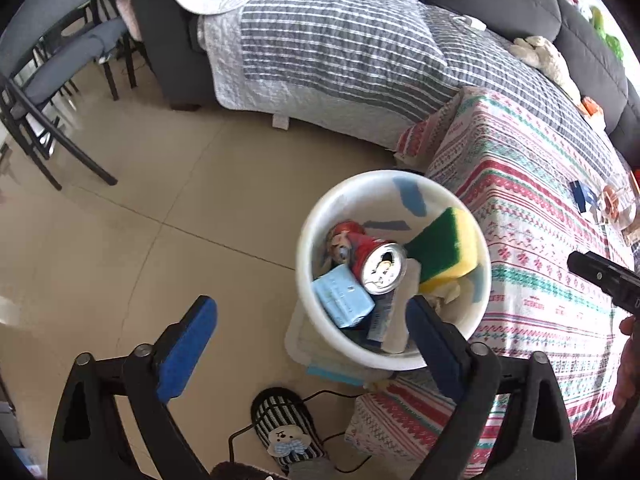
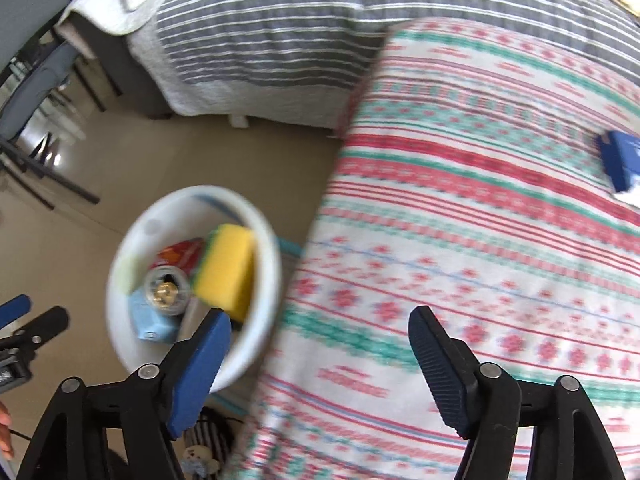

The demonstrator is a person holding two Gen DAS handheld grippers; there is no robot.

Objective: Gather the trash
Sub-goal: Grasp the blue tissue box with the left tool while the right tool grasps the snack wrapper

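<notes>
A white trash bucket (image 1: 316, 292) stands on the floor beside the patterned table. It holds a red can (image 1: 380, 266), a yellow-green sponge (image 1: 444, 246), a light blue box (image 1: 342, 296) and crumpled paper. My left gripper (image 1: 312, 334) is open and empty, above the bucket's near rim. In the right wrist view the bucket (image 2: 264, 312) and sponge (image 2: 228, 268) are blurred at lower left. My right gripper (image 2: 320, 340) is open and empty over the table edge. A blue carton (image 2: 622, 160) lies on the tablecloth at far right; it also shows in the left wrist view (image 1: 584, 196).
The table wears a red, green and white patterned cloth (image 1: 532, 240). A sofa with a grey striped blanket (image 1: 340, 48) stands behind. Dark chairs (image 1: 52, 92) are at left. A striped slipper (image 1: 286, 432) and a black cable lie on the floor. A glass (image 1: 618, 204) stands on the table.
</notes>
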